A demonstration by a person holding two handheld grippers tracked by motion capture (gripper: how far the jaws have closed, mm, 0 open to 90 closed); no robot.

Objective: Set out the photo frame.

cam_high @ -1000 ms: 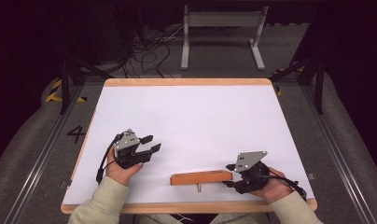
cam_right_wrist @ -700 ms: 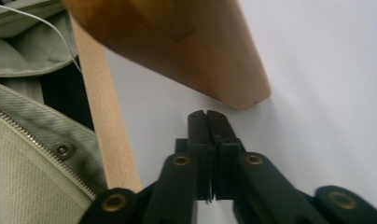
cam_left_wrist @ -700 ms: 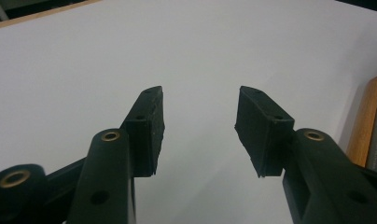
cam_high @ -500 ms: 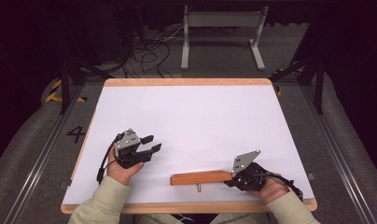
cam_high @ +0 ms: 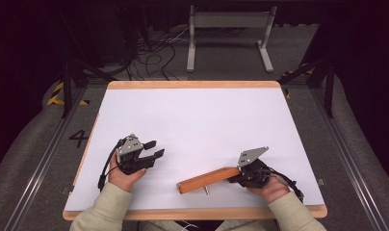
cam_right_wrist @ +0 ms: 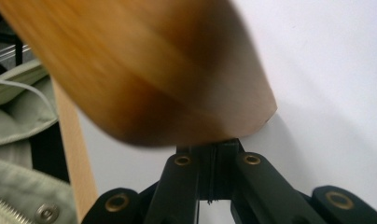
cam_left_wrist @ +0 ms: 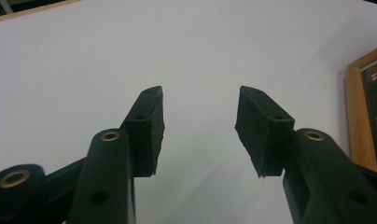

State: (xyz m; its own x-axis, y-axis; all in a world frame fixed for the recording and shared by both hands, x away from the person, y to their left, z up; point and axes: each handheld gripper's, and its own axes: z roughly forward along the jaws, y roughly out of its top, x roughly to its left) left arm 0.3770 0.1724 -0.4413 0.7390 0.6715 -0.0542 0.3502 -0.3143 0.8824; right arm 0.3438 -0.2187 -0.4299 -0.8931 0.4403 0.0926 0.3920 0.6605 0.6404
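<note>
One wooden block (cam_high: 208, 179) is gripped at six o'clock on the table (cam_high: 192, 120) by the right gripper (cam_high: 241, 175); the left gripper (cam_high: 154, 149), at eight o'clock, is held released.

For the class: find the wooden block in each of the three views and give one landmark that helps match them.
High view: wooden block lies near the front edge, right of centre, its right end at the right claw.
Left gripper view: I cannot pick it out.
Right gripper view: blurred block fills the upper left.
Shared landmark: the white tabletop.
</note>
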